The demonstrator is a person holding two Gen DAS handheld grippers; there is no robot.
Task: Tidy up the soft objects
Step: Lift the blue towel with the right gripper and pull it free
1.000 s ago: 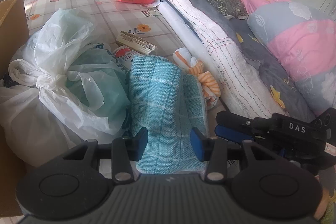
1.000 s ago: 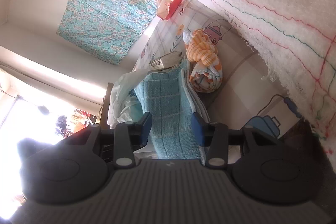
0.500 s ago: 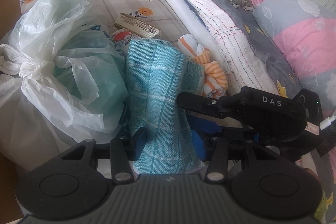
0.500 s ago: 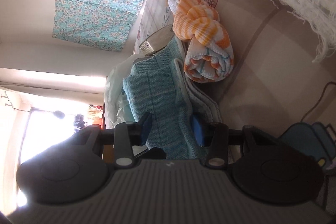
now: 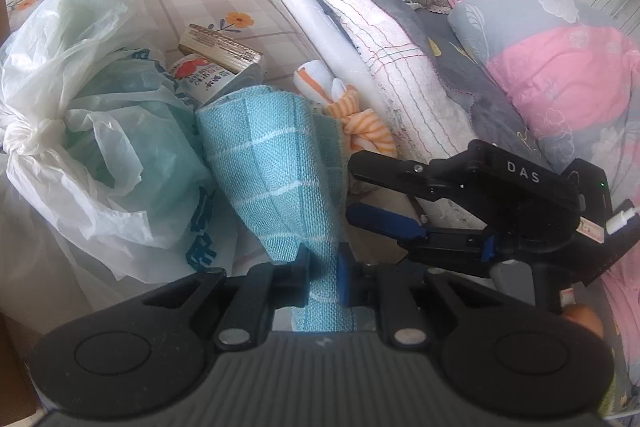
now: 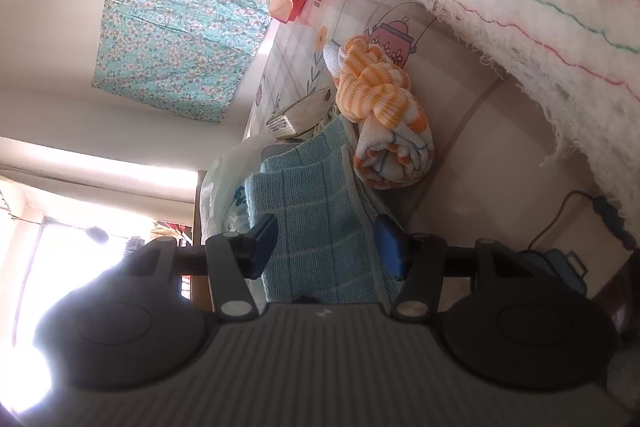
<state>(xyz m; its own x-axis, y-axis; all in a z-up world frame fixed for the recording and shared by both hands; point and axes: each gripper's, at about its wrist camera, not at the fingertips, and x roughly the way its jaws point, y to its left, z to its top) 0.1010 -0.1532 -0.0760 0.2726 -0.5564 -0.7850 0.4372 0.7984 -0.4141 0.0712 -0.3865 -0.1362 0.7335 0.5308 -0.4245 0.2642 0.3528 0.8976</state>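
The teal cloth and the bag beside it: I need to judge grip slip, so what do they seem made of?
The teal cloth looks like woven cotton-type towelling, matte, with visible weave and pale grid lines. The bag looks like thin plastic film, translucent and glossy, crinkled and knotted. Exact fibre cannot be told.

Left gripper (image 5: 323,273) pinched closed; right gripper (image 6: 326,247) spread wide.

Teal checked towel (image 5: 276,163): near end bunched between the left gripper (image 5: 323,277) fingers, its lowest part hidden under the gripper body. Orange striped cloth (image 5: 360,125): partly covered, behind the towel and the right gripper (image 5: 384,195). Small carton (image 5: 202,77): lower half buried behind the plastic bags (image 5: 80,107); print too small to read. Window (image 6: 60,267), left of the right gripper's fingers: overexposed, detail lost.
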